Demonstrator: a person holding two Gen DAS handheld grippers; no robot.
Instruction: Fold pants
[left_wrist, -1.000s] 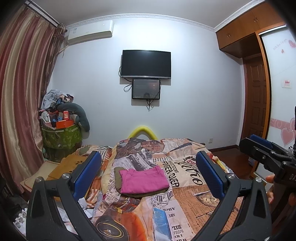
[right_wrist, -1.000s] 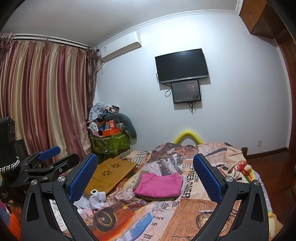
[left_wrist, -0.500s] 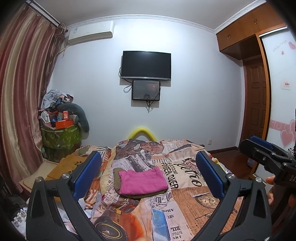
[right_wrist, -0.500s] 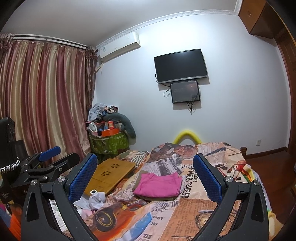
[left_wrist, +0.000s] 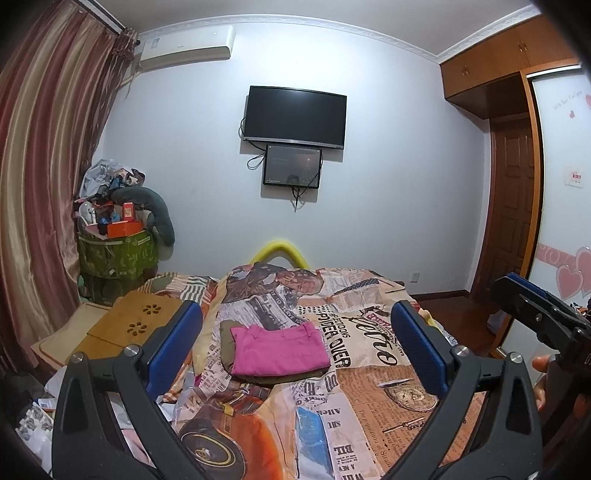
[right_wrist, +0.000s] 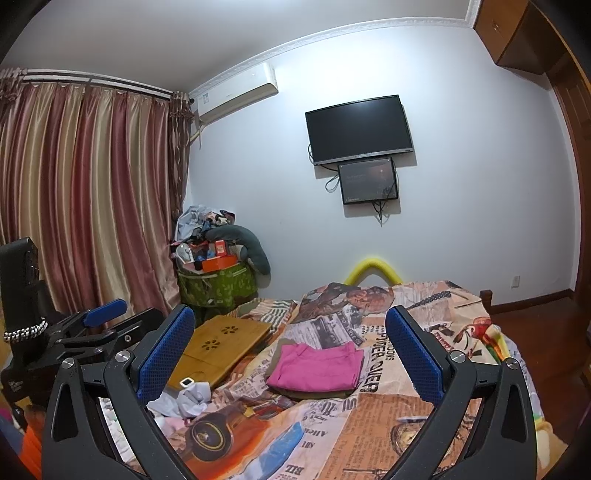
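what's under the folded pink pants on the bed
Under the pink pants lies a folded olive-green garment, its edges showing beside them. Below that is the newspaper-print bedspread. The rest of it is covered.

Left gripper (left_wrist: 295, 347) view shifted slightly: folded pink pants (left_wrist: 280, 350) sit a little lower and further left between its fingers (left_wrist: 173, 345); right view nearly unchanged.

Walls: plain pale white, with a moulded cornice under the ceiling.
Wall fittings: air conditioner (left_wrist: 186, 46) high up; a dark television (left_wrist: 296, 116) with a smaller screen (left_wrist: 291, 166) just below it.
Window side: striped red-gold curtains (right_wrist: 88, 195), drawn.
Corner: a green bin (right_wrist: 217, 286) — heaped with clutter.
Right side: wooden cabinets (left_wrist: 506, 55) — a dark door (left_wrist: 511, 206) beneath.
Bed: newspaper-print cover (left_wrist: 373, 369).
Floor: dark wood (right_wrist: 532, 321).
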